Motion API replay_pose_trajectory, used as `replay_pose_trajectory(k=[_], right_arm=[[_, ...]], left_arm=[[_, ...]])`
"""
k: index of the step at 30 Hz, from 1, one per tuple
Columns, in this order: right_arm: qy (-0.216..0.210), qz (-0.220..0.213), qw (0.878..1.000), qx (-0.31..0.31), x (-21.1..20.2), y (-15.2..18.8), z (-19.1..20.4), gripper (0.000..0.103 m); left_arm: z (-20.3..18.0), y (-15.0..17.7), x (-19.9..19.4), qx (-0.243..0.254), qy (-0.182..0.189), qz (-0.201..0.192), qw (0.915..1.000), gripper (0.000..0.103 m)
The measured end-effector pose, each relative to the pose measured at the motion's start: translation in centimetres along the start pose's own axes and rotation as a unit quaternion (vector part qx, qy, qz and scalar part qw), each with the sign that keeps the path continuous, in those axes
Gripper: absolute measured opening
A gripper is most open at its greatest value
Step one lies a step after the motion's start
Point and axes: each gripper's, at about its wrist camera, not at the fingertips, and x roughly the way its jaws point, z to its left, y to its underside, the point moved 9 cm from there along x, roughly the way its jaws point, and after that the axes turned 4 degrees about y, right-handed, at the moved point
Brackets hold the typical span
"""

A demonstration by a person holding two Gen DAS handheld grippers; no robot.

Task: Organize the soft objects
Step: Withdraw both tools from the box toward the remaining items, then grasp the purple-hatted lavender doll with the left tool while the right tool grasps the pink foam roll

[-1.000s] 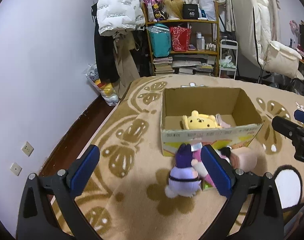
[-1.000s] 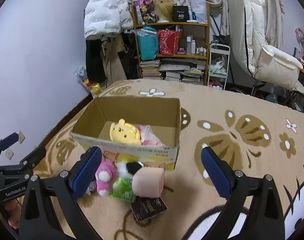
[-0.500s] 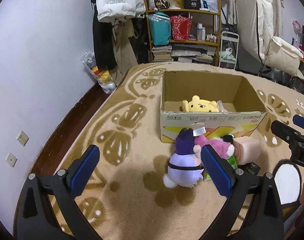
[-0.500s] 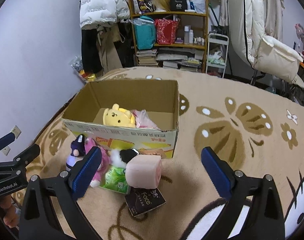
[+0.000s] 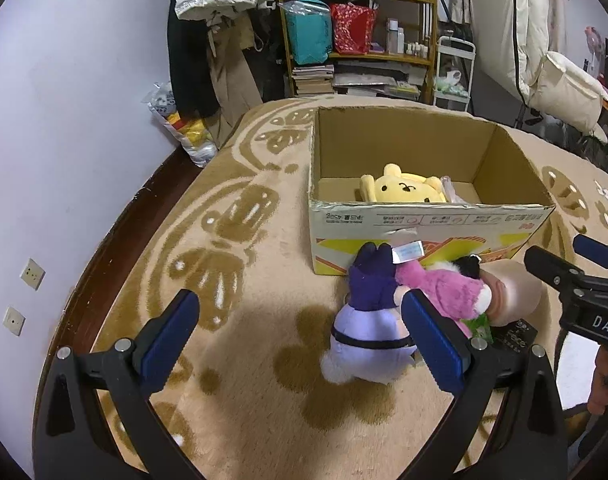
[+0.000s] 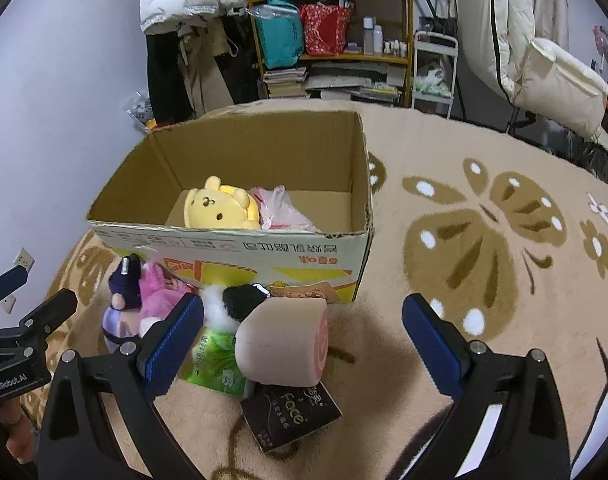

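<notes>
From your left wrist camera, your left hand-held gripper [image 5: 300, 330] is spread wide with nothing between its blue pads. The cardboard box [image 5: 424, 224] sits on the rug [image 5: 244, 400] and is the landmark here. Inside it, against the near wall, lies a yellow plush [image 5: 404, 189] with a pink bagged item just beside it. Outside, touching the front of the box, a purple plush [image 5: 370, 320] lies face-down with a pink plush [image 5: 448, 290] pressed against it. Your right hand-held gripper pokes in past the box's front right corner.

From your right wrist camera, your right hand-held gripper [image 6: 303, 338] is also wide open and holds nothing. Between its fingers, just in front of the box, lies a pink roll-shaped cushion [image 6: 282, 342] — resting on a green packet [image 6: 216, 362] and a dark packet [image 6: 290, 414], with a black-and-white plush [image 6: 236, 300] between the roll and the box.

By my judgement you are early on: two items are boxed, while the heap in front — at least four soft things — is not yet in.
</notes>
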Motion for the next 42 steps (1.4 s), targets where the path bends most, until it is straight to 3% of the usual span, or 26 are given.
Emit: replay_pose_trajectory(k=[18, 25, 42], right_arm=[[0.004, 0.064, 0.998, 0.010, 4.4, 2.2, -0.4, 0.103], [-0.004, 0.086, 0.996, 0.005, 5.8, 3.0, 0.0, 0.103], [-0.020, 0.117, 0.993, 0.002, 7.9, 4.1, 0.5, 0.103]], left_arm=[[-2.6, 0.7, 4.9, 0.034, 0.026, 0.049, 0.9979, 0.100], [-3.0, 1.7, 6.6, 0.029, 0.036, 0.074, 0.9962, 0.100], [-2.2, 2.1, 8.1, 0.000, 0.043, 0.094, 0.9947, 0.100]])
